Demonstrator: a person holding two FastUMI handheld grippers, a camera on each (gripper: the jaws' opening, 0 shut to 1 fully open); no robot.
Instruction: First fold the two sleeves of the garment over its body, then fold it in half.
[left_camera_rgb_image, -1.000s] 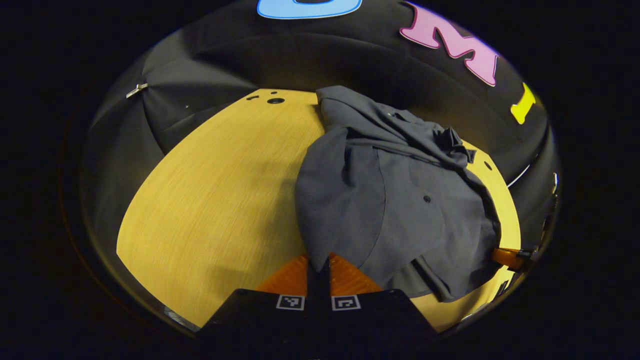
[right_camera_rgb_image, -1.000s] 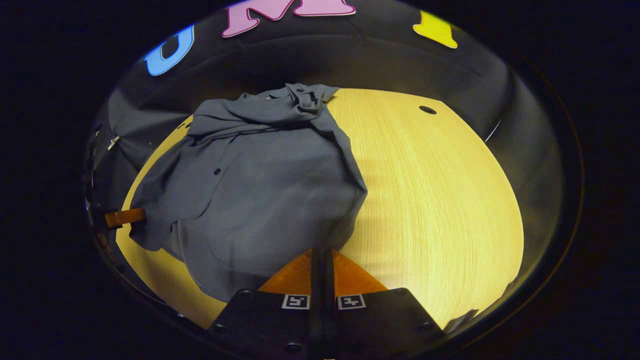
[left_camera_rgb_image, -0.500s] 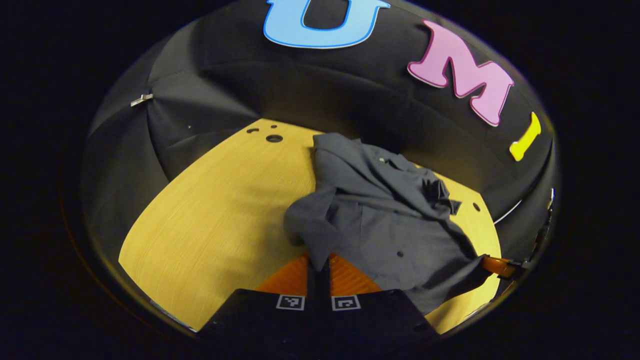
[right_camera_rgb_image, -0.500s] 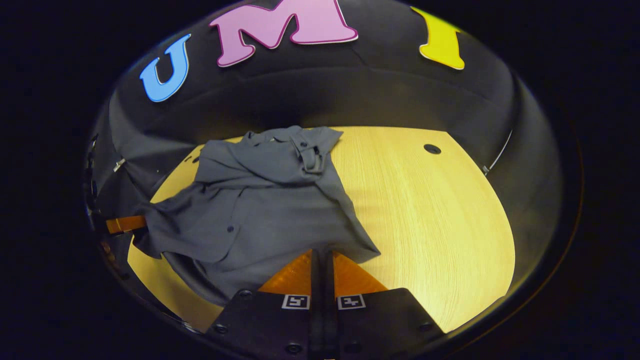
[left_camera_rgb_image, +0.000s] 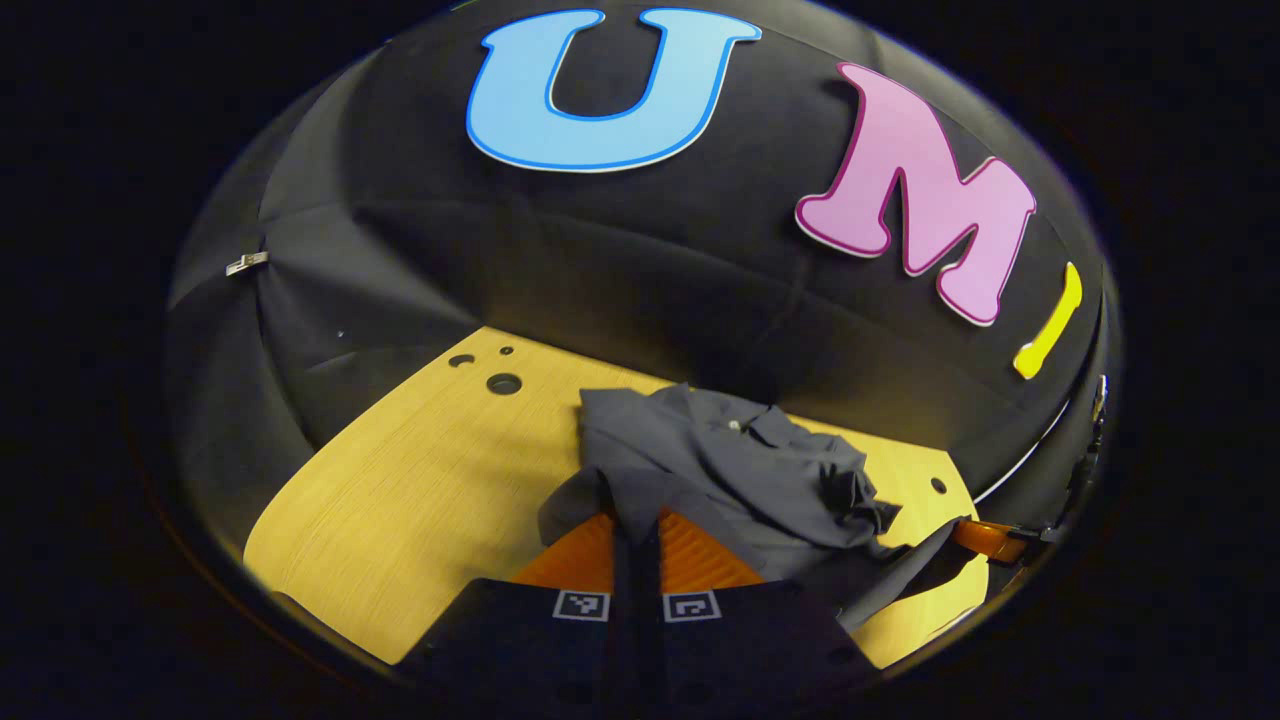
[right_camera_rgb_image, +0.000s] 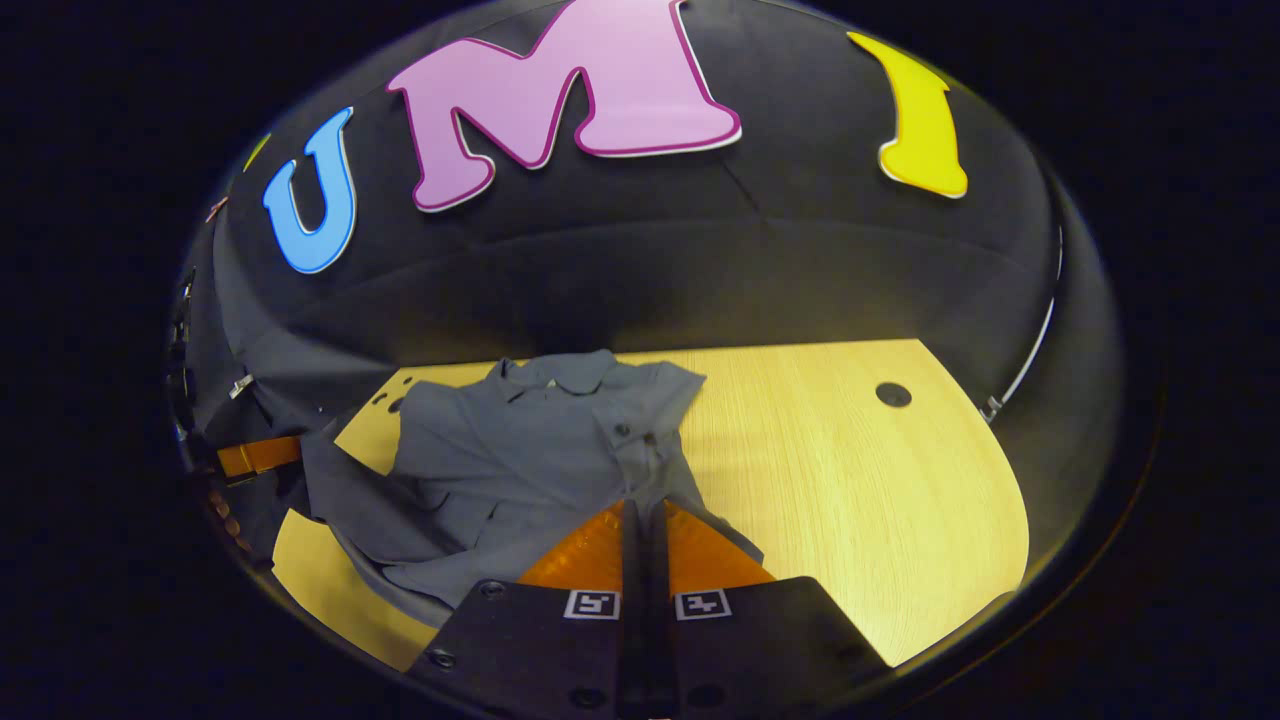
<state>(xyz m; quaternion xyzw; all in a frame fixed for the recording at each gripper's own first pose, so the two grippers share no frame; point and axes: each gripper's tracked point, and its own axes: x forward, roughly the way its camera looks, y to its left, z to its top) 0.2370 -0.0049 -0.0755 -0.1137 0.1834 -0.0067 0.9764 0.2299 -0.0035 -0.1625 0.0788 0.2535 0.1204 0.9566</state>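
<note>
Cloth-walled booth (left_camera_rgb_image: 620, 280), wooden table (right_camera_rgb_image: 860, 480)

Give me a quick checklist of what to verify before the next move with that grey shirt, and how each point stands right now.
1. Left tool shut on the shirt: ok; cloth runs between its closed fingers.
2. Right tool shut on the shirt: ok; fingers closed with cloth at the tips.
3. Sleeves folded over the body: cannot tell; the fabric is bunched.
4. Far collar end resting on the table: ok.
5. Bare table beside the shirt for laying it down: ok.
6. Cloth flat and free of wrinkles: not ok; it is crumpled near the middle.
</note>
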